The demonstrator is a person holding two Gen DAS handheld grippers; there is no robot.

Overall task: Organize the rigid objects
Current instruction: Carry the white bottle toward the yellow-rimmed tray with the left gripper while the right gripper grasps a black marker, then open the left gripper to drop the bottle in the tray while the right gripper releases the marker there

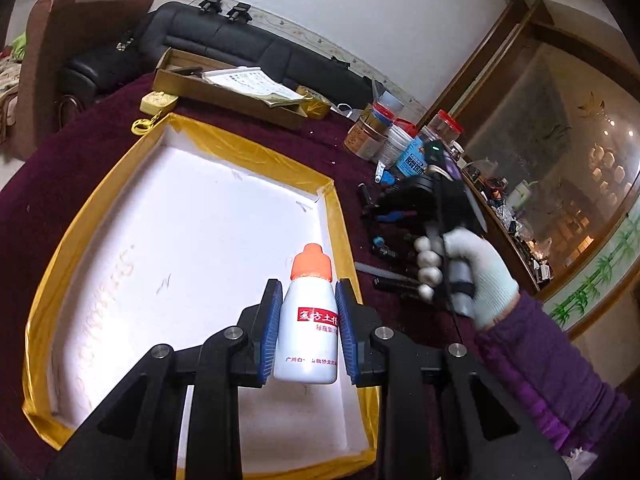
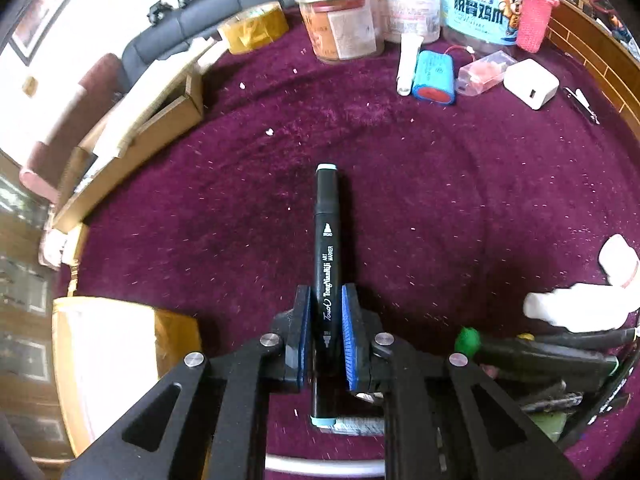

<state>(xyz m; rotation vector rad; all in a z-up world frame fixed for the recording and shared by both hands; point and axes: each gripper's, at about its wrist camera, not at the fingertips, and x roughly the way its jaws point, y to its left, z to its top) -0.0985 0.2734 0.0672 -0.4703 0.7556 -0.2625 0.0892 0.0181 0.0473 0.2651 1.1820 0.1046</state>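
- Your left gripper [image 1: 308, 320] clamped the white bottle [image 1: 308, 332], tray [image 1: 192, 216] at ten o'clock.
- Your right gripper [image 2: 326, 336] pinched the black marker [image 2: 327, 248], jars [image 2: 340, 20] at twelve.

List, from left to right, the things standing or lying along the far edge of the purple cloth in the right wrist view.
Yellow tape roll → orange-filled clear jar → white tube → blue battery pack → white charger block.

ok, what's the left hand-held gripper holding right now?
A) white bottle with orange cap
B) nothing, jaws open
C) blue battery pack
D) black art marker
A: in the left wrist view the left hand-held gripper has its blue pads pressed on both sides of the white bottle with orange cap, over the white tray with yellow-taped rim; the black art marker is in the right hand-held gripper.
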